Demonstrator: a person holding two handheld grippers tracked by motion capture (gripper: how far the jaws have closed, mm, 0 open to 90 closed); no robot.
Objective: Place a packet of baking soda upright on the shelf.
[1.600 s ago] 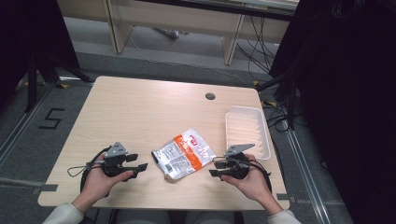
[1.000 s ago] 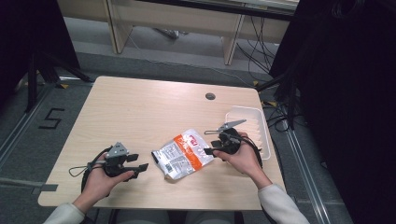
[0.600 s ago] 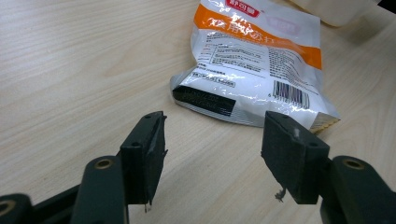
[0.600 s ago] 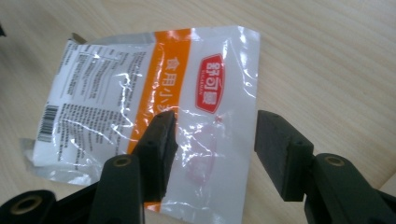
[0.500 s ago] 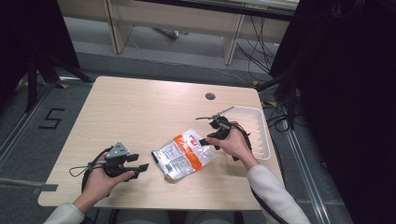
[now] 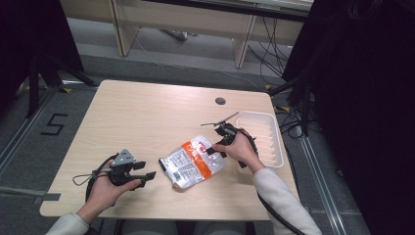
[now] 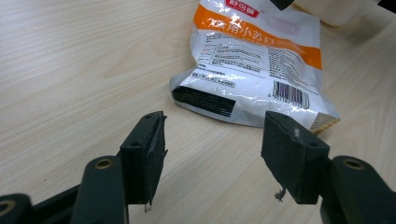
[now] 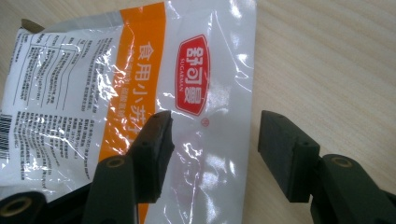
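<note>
A crinkled white and orange pouch (image 6: 192, 161) with a red logo lies flat on the wooden table (image 6: 147, 112). My right gripper (image 6: 214, 145) hovers at the pouch's upper right end. In the right gripper view the pouch (image 8: 93, 70) spreads under the right gripper (image 8: 215, 123). Its jaws have just been opening and stand wide, one over the film and one over bare wood, and neither pad presses on it. My left gripper (image 6: 146, 170) rests near the front left, open. In the left gripper view the left gripper (image 7: 217, 122) points at the pouch (image 7: 257, 56) from a short gap away.
A white ribbed tray (image 6: 274, 147) stands at the table's right edge, just behind the right hand. A round cable hole (image 6: 220, 101) sits at the back of the table. Cables trail from both grippers.
The right hand has moved from the front right of the table up and left to the pouch's far end, and its jaws now hang over the film. The left hand has stayed put.
</note>
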